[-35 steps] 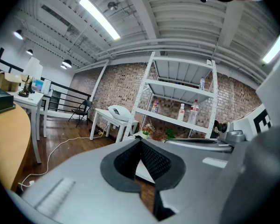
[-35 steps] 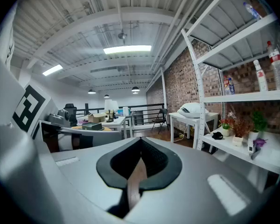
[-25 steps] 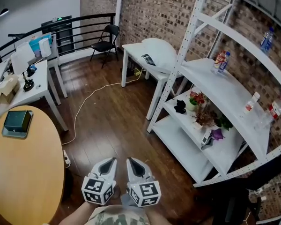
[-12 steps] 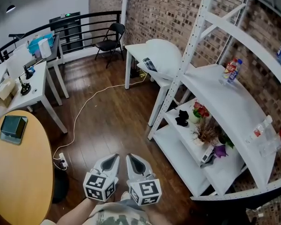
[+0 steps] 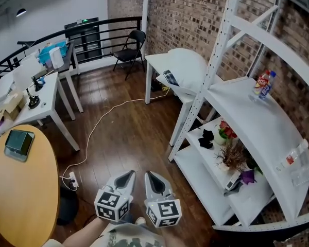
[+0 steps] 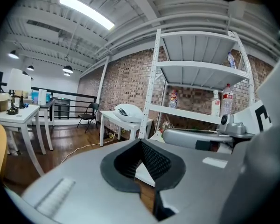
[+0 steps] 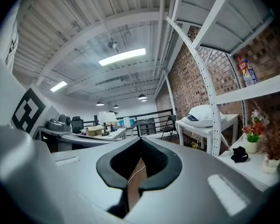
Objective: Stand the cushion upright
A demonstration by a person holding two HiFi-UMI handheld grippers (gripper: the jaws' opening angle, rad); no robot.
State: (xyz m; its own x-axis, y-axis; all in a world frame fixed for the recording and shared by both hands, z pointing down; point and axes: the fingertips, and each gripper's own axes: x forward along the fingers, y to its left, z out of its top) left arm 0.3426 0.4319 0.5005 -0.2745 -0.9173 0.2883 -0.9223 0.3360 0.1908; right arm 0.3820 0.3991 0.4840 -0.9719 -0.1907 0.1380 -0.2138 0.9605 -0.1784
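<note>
Left gripper (image 5: pixel 127 174) narrow, jaws together, nothing between. Right gripper (image 5: pixel 151 174) same: pinched closed, empty. Both side by side, low over wooden floor (image 5: pixel 129 138), pointing toward brick wall (image 5: pixel 185 14). Cushion (image 5: pixel 188 68), white, lies flat on white tabletop (image 5: pixel 153 59) against that wall, just beside post of shelf rack (image 5: pixel 247 112). Grippers well apart from cushion. White cable (image 5: pixel 96 126) runs across floor.

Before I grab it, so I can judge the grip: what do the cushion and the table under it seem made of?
Cushion: soft white fabric, matte, judging by its puffy, rounded shape. Table: smooth white painted finish; wood or metal beneath, I cannot tell.
</note>
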